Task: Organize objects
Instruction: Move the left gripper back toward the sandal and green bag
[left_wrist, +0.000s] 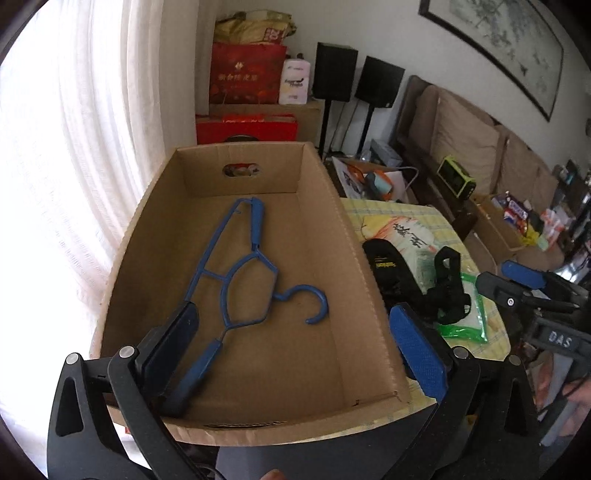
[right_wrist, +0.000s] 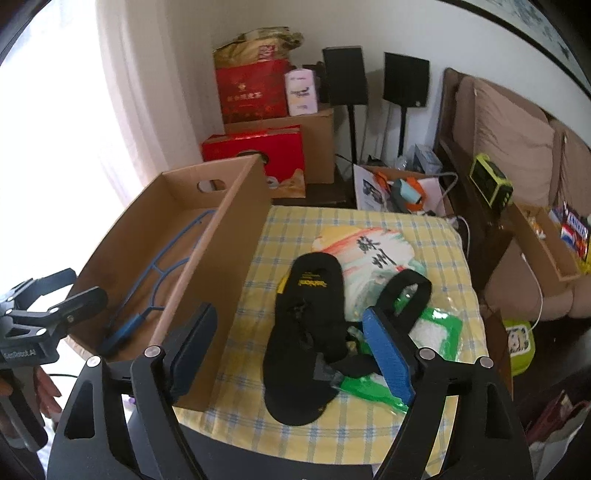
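A blue hanger (left_wrist: 236, 269) lies flat on the floor of the open cardboard box (left_wrist: 332, 206). Over it the left gripper (left_wrist: 295, 343) hangs with fingers spread wide, holding nothing. The right gripper (right_wrist: 291, 350), also wide open and empty, hovers above a black insole (right_wrist: 303, 332) on the checked worktop (right_wrist: 288, 229) beside the box.

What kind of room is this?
Probably a living room in someone's home: a cushioned sofa, two black speakers on stands, a framed picture on the wall, and a white curtain.
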